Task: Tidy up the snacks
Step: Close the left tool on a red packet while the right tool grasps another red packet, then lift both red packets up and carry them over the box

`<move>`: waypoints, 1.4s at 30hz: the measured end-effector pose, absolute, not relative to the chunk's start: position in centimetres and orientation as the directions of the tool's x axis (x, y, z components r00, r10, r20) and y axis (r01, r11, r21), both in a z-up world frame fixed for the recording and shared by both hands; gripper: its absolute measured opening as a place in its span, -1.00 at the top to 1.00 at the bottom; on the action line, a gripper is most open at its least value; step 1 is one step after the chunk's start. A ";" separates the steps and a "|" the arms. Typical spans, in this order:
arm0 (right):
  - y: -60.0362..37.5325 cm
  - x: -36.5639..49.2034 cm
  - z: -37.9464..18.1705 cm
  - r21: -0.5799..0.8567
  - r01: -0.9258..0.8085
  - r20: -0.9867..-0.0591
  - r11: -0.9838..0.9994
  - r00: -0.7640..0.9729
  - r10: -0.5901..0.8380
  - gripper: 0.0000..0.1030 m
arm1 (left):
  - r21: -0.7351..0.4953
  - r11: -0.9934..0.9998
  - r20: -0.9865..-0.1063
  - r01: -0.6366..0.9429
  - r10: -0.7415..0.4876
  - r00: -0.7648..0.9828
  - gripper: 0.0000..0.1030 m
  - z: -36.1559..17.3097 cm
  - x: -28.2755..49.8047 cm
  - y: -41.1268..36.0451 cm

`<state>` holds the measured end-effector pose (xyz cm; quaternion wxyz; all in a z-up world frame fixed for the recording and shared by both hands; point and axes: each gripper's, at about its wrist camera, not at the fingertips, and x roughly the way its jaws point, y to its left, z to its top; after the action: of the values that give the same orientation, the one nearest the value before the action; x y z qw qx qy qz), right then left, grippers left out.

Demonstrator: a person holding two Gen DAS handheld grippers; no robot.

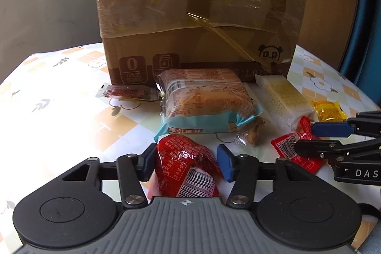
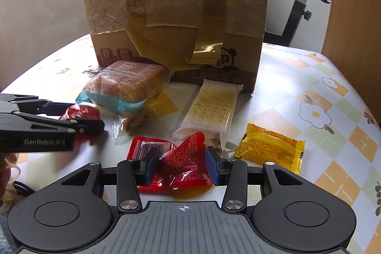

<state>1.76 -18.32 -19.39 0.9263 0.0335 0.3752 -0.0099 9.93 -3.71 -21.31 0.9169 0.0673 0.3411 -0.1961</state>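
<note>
Picking stage, judging by both tools straddling snacks in front of the cardboard box (image 1: 200,16). Left gripper (image 1: 188,158) parted around a red snack packet (image 1: 188,166), pads not clearly pressing. Right gripper (image 2: 182,166) parted around a flat red sachet (image 2: 178,166). Yellow packet (image 2: 269,149) at two o'clock. Next: closing, lifting, boxing.

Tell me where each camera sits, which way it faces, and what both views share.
Left wrist: behind the left gripper, facing the cardboard box; its fingers straddle a red snack packet; the right gripper enters at right.
Right wrist: behind the right gripper, facing the same box; its fingers straddle another red packet; the left gripper enters at left.
Shared: box, bread pack, crackers, yellow packet.
</note>
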 end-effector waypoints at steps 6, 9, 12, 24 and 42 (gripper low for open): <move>-18.4 1.8 -19.3 0.066 0.051 -0.697 0.997 0.717 0.009 0.23 | -0.057 0.933 -0.642 0.357 -0.308 0.702 0.30 -20.9 9.6 -2.0; -18.6 1.9 -19.3 0.077 0.057 -0.699 0.995 0.715 0.013 0.23 | -0.057 0.936 -0.629 0.349 -0.305 0.716 0.36 -20.5 9.3 -1.7; -18.6 2.0 -19.2 0.087 0.055 -0.699 0.995 0.715 0.021 0.26 | -0.047 0.938 -0.615 0.342 -0.298 0.731 0.42 -20.3 8.9 -1.7; -18.3 1.4 -18.5 0.116 0.056 -0.673 0.992 0.739 0.037 0.29 | -0.043 0.942 -0.593 0.334 -0.293 0.750 0.46 -19.6 7.5 -0.6; -18.4 1.1 -17.5 0.133 0.060 -0.642 0.989 0.766 0.040 0.29 | -0.045 0.945 -0.567 0.324 -0.291 0.771 0.46 -18.5 7.3 -0.3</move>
<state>1.10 -18.38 -17.50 0.9368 0.0730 0.3420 -0.0052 7.31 -0.26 -18.54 0.9406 0.0277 0.2965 -0.1633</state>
